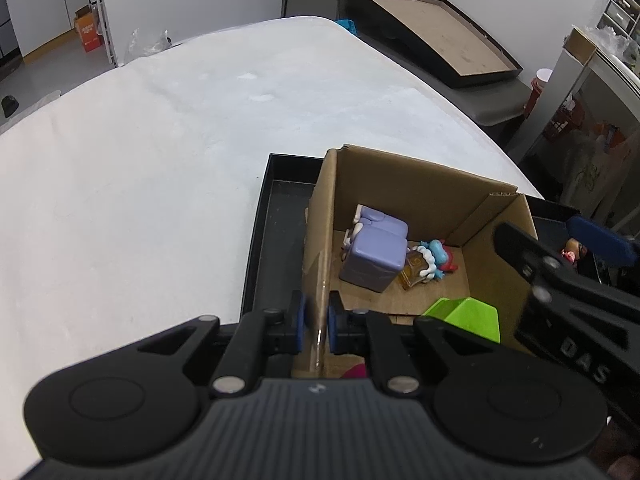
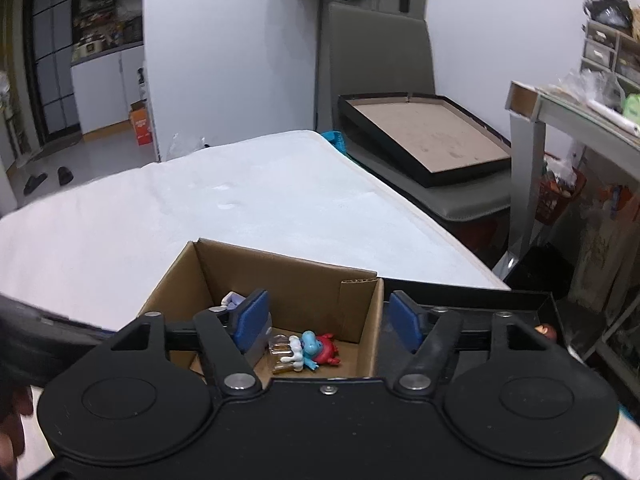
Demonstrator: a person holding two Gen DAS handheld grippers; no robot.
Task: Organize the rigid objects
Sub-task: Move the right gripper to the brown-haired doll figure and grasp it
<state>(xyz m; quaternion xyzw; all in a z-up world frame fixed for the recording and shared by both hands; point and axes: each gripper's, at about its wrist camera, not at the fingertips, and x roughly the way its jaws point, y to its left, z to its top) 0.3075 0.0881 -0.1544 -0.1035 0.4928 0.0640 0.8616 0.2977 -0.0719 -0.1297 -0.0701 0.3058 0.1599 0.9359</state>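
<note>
Jaws: my left gripper [image 1: 316, 322] pinches the cardboard box [image 1: 404, 184] wall, my right gripper [image 2: 326, 322] gapes wide astride the opposite wall | inside, ahead: purple block [image 1: 374, 256], blue figure [image 2: 310, 346], green piece [image 1: 468, 316] | risk — thin wall buckling in a one-sided grip, box tipping off the black tray [image 1: 276, 200], toys spilling.

We note a grey chair [image 2: 400, 80] beyond the white table [image 1: 160, 160], bearing a black-framed board [image 2: 432, 136]; an orange carton [image 2: 142, 128] stands on the floor.
</note>
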